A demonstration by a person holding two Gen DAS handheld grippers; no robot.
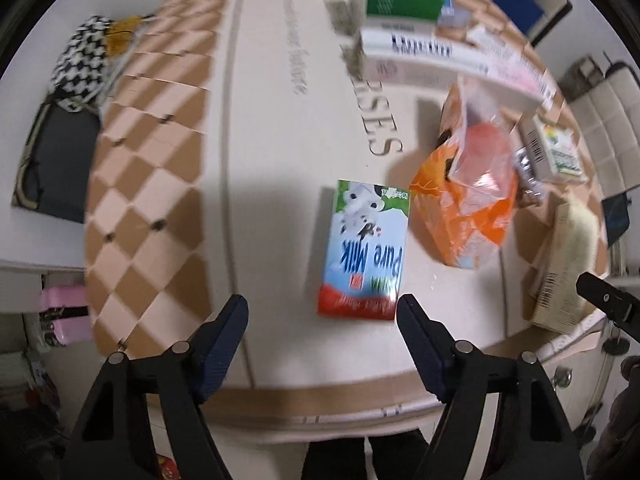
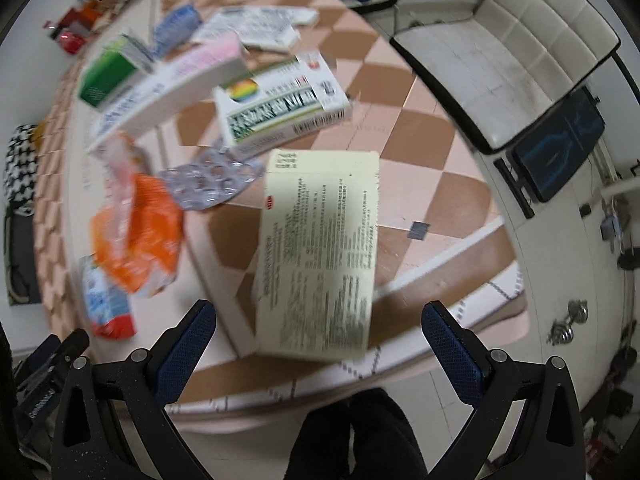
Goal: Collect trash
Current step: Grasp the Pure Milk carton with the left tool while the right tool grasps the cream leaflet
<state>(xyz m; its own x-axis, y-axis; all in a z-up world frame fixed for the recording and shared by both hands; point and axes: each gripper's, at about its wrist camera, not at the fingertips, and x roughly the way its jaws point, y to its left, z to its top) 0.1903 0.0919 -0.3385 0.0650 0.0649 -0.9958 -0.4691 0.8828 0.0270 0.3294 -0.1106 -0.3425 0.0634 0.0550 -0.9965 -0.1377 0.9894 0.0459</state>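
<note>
A "Pure Milk" carton (image 1: 366, 250) lies flat on the table, just ahead of my open, empty left gripper (image 1: 322, 312). An orange plastic bag (image 1: 470, 200) sits to its right. In the right wrist view, a pale yellow printed box (image 2: 320, 256) lies at the table's near edge, just ahead of my open, empty right gripper (image 2: 318, 316). The orange bag (image 2: 138, 232), the milk carton (image 2: 106, 304), an empty blister pack (image 2: 210, 184) and a green-and-white medicine box (image 2: 280, 104) lie beyond and to the left.
The round table (image 1: 260, 140) has a checkered border. More boxes are stacked at the back (image 1: 404, 20). A houndstooth bag (image 1: 82, 64) rests on a chair at the left. A white padded chair (image 2: 508, 48) stands to the right of the table.
</note>
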